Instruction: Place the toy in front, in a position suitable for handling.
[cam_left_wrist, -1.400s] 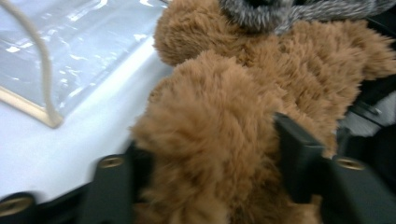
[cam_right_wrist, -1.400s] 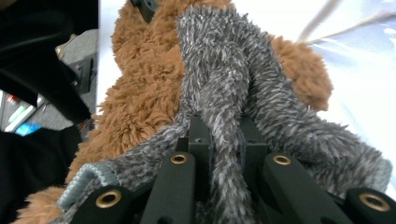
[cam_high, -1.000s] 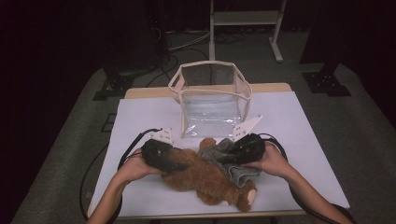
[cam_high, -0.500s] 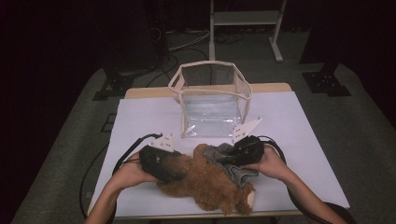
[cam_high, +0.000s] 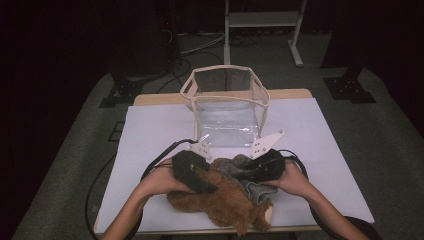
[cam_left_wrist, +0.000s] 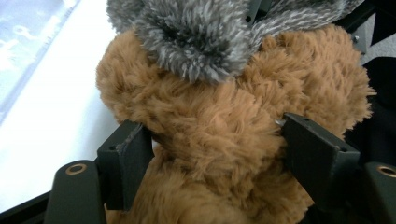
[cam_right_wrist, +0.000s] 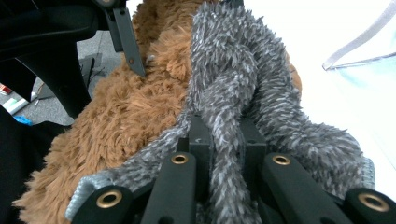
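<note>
Left claw (cam_left_wrist: 212, 140) just reopened, straddling brown plush toy (cam_left_wrist: 224, 140) loosely; right claw (cam_right_wrist: 227, 140) clamped on grey fuzzy garment (cam_right_wrist: 233, 84), undressing under way

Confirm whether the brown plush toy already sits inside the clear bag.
No, the brown plush toy lies on the table in front of the clear bag.

Table (cam_high: 150, 130): a bag (cam_high: 227, 107) stands upright at the far middle, mouth up. Near middle, before the bag: a teddy (cam_high: 225, 205) lying on the table, reaching to the near edge. A scarf (cam_high: 245, 175) lies on the teddy's far-right part, between teddy and bag. Left gripper (cam_high: 200, 181) on the teddy's left side, teddy between its jaws. Right gripper (cam_high: 247, 174) right of it, just beside, on the scarf. Behind the table, far: a stand (cam_high: 262, 20) on the floor.
</note>
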